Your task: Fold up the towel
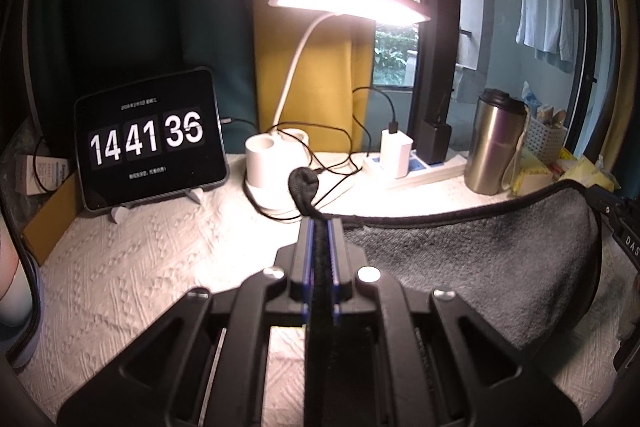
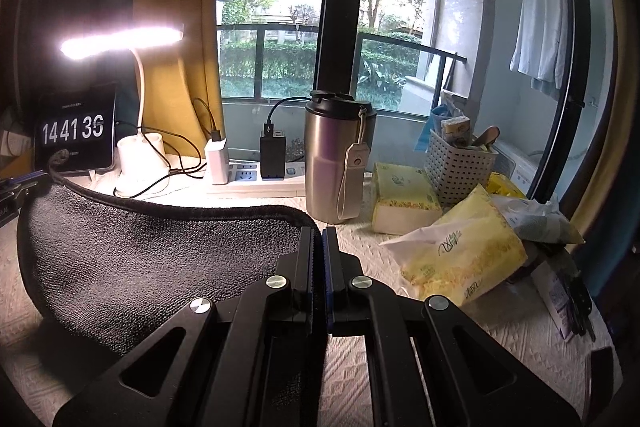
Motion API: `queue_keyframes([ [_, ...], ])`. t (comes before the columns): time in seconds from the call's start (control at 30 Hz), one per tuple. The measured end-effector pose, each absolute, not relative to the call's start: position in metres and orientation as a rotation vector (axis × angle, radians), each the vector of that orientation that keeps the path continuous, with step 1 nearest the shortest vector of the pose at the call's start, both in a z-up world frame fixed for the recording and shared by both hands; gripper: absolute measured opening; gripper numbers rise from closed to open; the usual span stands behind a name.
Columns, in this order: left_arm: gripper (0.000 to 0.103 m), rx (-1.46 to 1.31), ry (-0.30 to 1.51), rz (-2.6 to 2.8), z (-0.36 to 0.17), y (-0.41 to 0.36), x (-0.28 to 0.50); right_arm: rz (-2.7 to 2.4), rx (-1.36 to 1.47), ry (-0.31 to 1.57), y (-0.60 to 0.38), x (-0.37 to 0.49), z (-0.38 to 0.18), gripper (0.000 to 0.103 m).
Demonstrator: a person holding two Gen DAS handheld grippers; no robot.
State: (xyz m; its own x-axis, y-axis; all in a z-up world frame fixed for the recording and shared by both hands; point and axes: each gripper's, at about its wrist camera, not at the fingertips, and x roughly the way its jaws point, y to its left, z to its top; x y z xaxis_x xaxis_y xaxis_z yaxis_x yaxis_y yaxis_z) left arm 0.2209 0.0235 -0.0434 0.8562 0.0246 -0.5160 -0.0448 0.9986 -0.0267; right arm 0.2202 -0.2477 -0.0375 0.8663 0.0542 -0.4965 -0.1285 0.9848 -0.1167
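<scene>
A dark grey towel (image 1: 480,259) with a black hem hangs stretched between my two grippers above the white textured tablecloth (image 1: 140,275). My left gripper (image 1: 320,223) is shut on the towel's left corner, and a bit of that corner sticks out past the fingertips. In the right wrist view the towel (image 2: 152,259) spreads to the left, and my right gripper (image 2: 318,231) is shut on its right corner. The left gripper (image 2: 16,187) shows at the far left edge there. The right gripper (image 1: 616,211) shows at the right edge of the left wrist view.
At the back stand a tablet clock (image 1: 150,147), a lit white desk lamp (image 1: 280,163), a power strip with chargers (image 2: 256,175), a steel tumbler (image 2: 334,163), tissue packs (image 2: 460,251) and a white basket (image 2: 456,167). Cables lie near the lamp base.
</scene>
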Motion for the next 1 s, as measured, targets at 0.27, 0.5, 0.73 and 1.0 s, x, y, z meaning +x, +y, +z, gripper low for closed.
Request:
queue_keyframes([
  [0.27,0.007,-0.038,0.538,0.04,-0.047,0.023,0.237,0.099,-0.15,0.515,-0.245,0.239,-0.04,0.005],
  [0.5,0.007,-0.029,0.541,0.04,-0.05,0.023,0.248,0.097,-0.15,0.523,-0.246,0.253,-0.044,0.005],
  [0.73,0.007,-0.02,0.554,0.039,-0.059,0.02,0.27,0.099,-0.151,0.538,-0.245,0.268,-0.053,0.005],
  [1.0,0.007,0.001,0.589,0.043,-0.075,0.016,0.287,0.098,-0.15,0.56,-0.247,0.281,-0.066,0.005],
])
